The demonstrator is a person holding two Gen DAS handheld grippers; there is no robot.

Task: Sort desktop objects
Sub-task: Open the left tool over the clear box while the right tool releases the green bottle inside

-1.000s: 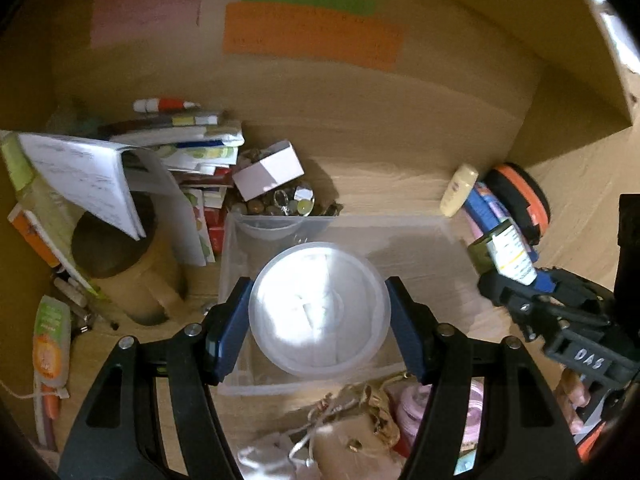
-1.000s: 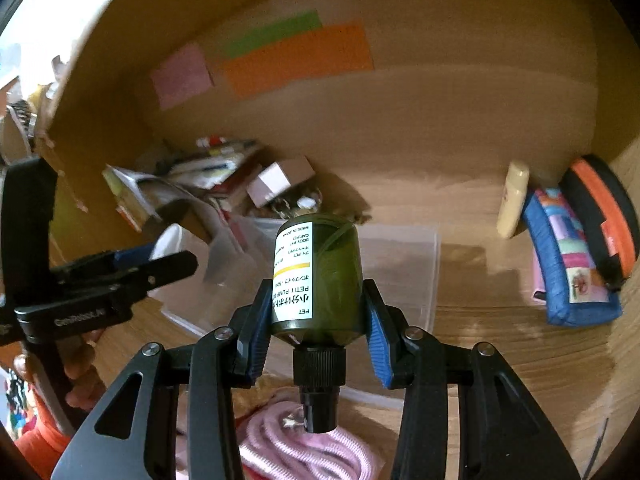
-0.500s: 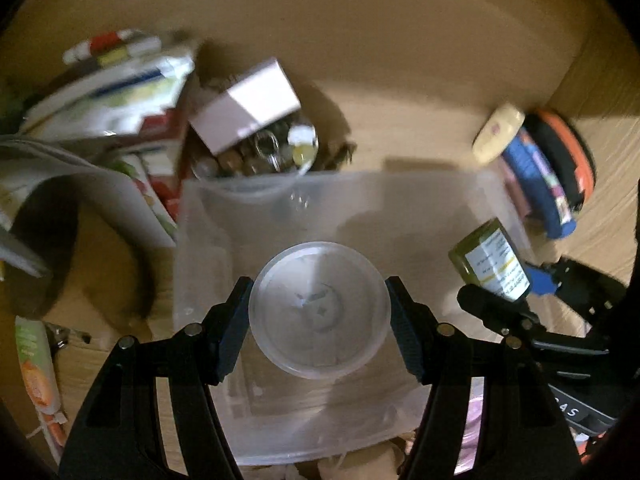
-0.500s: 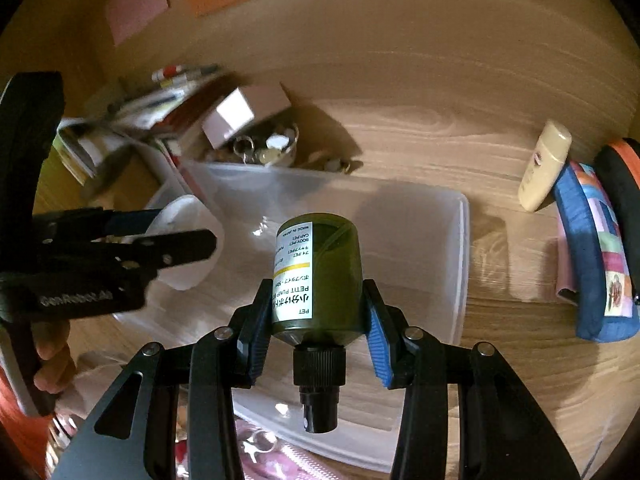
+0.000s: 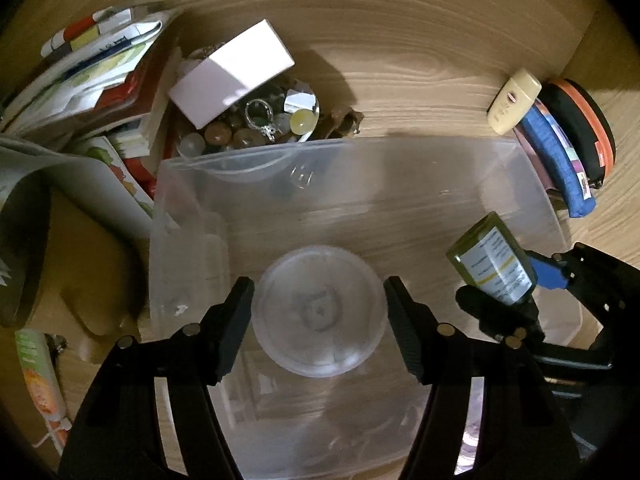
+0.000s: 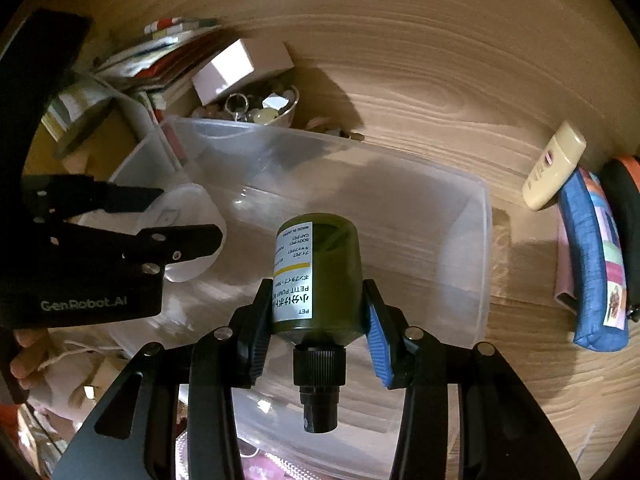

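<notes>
Green pump bottle [image 6: 318, 268] | pinched by right tongs [image 6: 316, 316], cap toward camera, over clear bin [image 5: 400, 168] | left tongs [image 5: 320, 312] pinch clear round container [image 5: 320, 310] over bin, likely for dropping in.

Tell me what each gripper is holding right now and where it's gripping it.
The left gripper pinches the clear round container across its sides. The right gripper clamps the green pump bottle on its body, just above the black neck.
</notes>
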